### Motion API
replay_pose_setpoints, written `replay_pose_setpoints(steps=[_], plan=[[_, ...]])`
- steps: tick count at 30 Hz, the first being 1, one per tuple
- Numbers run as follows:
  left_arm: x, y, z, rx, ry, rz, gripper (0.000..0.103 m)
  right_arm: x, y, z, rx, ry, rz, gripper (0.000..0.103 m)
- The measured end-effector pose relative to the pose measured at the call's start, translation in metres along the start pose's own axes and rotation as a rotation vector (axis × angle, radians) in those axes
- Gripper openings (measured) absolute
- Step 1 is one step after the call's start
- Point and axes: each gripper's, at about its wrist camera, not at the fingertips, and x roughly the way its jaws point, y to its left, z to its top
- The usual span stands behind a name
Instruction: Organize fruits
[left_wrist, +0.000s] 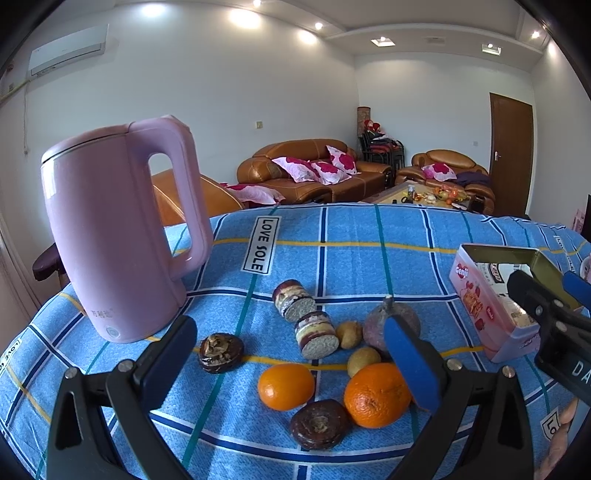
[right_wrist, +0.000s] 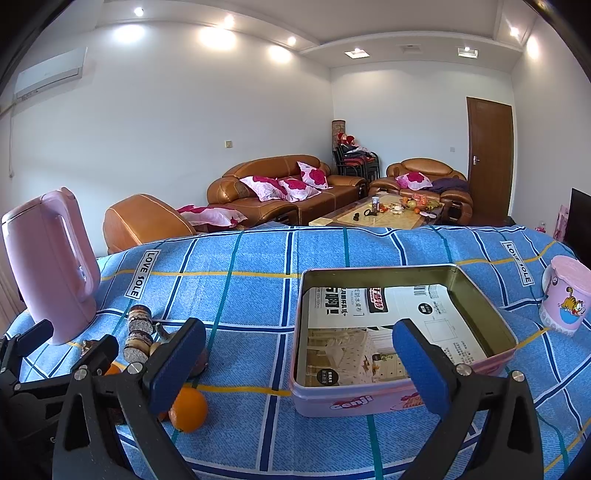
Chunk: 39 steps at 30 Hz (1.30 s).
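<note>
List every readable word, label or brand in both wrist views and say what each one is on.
"LOVE SOLE": white patches on the blue tablecloth.
"Genji": pink side of the open tin.
"DA": cut off, on the right gripper body as the left camera sees it.
Chinese print on the paper lining the tin: not legible to me.
Small mark low on the pink kettle: too blurred.
Cartoon mug: no words.

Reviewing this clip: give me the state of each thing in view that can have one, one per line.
Left claw: open, holding nothing.
Right claw: open, holding nothing.
Pink tin: lid off, only a printed paper sheet inside, no fruit.
Pink kettle: upright, lid shut.
Two oranges: loose on the cloth, not in the tin.
Pink cup: upright.
</note>
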Motion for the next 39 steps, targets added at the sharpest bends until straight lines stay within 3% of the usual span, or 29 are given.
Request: replay_pose_setpoints(steps=[21, 34, 36, 38, 39], plan=[[0.004, 0.003, 0.000, 0.001, 0.006, 0.011, 0.103, 0.000, 0.001, -0.001, -0.009, 0.002, 0.008, 0.102], [0.008, 0.015, 0.007, 0.035, 0.020, 0.043, 0.103, -0.005, 0.009, -0.001, -0.039, 0.009, 0.086, 0.101], [0.011, 0.031, 0.011, 0.000, 0.032, 0.051, 0.103, -0.009, 0.011, 0.001, -0.057, -0.002, 0.106, 0.098], [0.012, 0.050, 0.015, -0.058, 0.037, 0.055, 0.103, -0.009, 0.014, 0.001, -0.073, 0.007, 0.139, 0.076], [0.012, 0.061, 0.016, -0.094, 0.039, 0.055, 0.103, -0.007, 0.015, 0.000, -0.077, 0.025, 0.166, 0.071]])
